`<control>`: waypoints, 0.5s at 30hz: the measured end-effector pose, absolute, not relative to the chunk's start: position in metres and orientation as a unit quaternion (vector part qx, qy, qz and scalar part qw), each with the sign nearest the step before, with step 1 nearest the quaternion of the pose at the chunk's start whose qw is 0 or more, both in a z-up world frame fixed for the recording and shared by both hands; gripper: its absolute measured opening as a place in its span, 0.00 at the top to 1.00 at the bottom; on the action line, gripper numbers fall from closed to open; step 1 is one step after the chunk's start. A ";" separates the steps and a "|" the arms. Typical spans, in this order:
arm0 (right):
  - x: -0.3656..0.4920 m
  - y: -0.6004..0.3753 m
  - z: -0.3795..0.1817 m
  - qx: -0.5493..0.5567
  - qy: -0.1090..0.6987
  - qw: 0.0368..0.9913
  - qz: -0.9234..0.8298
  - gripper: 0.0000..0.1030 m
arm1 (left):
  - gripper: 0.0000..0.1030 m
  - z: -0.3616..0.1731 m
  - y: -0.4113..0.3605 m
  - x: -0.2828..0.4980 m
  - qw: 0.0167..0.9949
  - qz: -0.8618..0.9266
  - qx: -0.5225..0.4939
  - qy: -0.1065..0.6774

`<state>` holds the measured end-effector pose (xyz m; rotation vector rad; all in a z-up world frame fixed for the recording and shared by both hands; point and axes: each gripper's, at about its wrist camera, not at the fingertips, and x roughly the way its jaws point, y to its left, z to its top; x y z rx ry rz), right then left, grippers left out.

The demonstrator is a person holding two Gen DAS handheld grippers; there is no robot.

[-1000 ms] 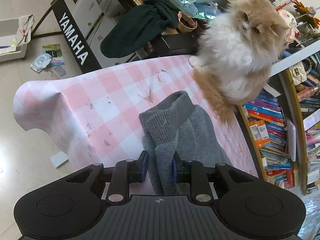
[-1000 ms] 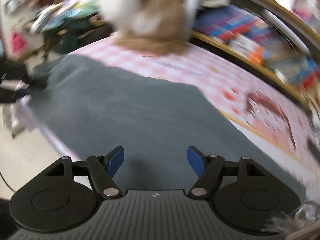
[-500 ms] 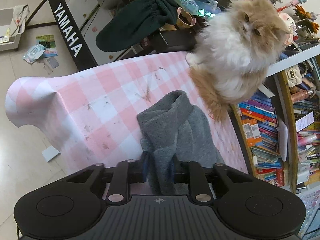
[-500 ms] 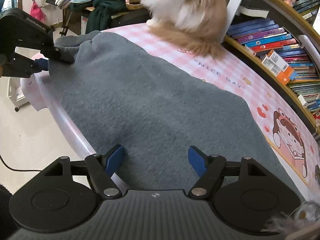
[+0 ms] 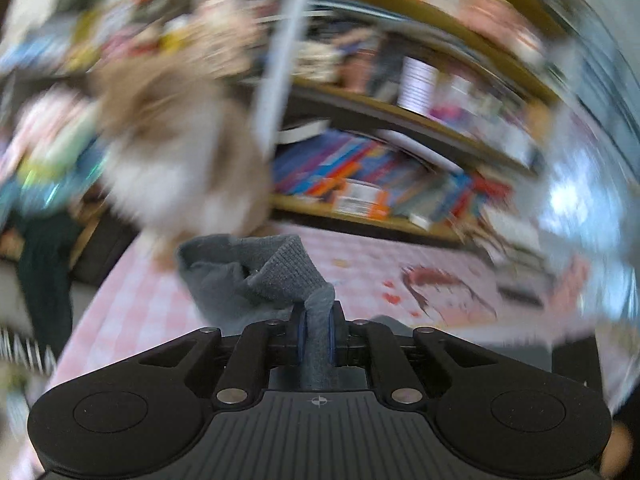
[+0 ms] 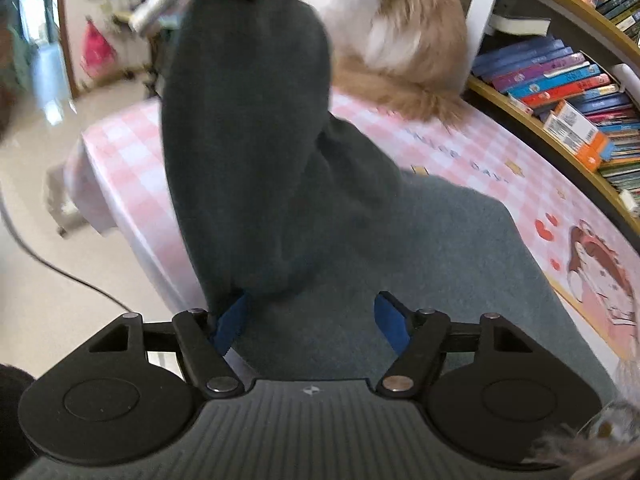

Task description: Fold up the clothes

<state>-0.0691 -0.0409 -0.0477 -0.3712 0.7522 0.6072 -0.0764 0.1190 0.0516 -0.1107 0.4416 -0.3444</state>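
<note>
The left claw (image 5: 316, 336) is clenching a bunched fold of the grey garment (image 5: 280, 276), its ribbed cuff rising just ahead of the pads above the pink checked desk (image 5: 132, 300). The right claw (image 6: 312, 320) is hanging released, pads apart, directly over the garment's flat part lying on the desk, while a lifted dark drape of the same cloth is hanging ahead of it, brushing its left pad. A fluffy cat (image 6: 392, 32) is sitting beyond both claws, beside a bookshelf (image 6: 560, 92).
</note>
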 end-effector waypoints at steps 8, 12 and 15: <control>-0.081 -0.079 -0.028 -0.133 0.327 0.873 0.337 0.33 | 0.91 0.062 0.064 -0.075 0.949 -0.209 0.030 0.233; -0.083 -0.104 -0.027 -0.123 0.338 0.876 0.322 0.33 | 0.91 0.054 0.096 -0.069 0.955 -0.140 -0.057 0.255; -0.084 -0.113 -0.025 -0.119 0.343 0.876 0.318 0.33 | 0.90 0.045 0.147 -0.070 0.950 -0.061 -0.163 0.259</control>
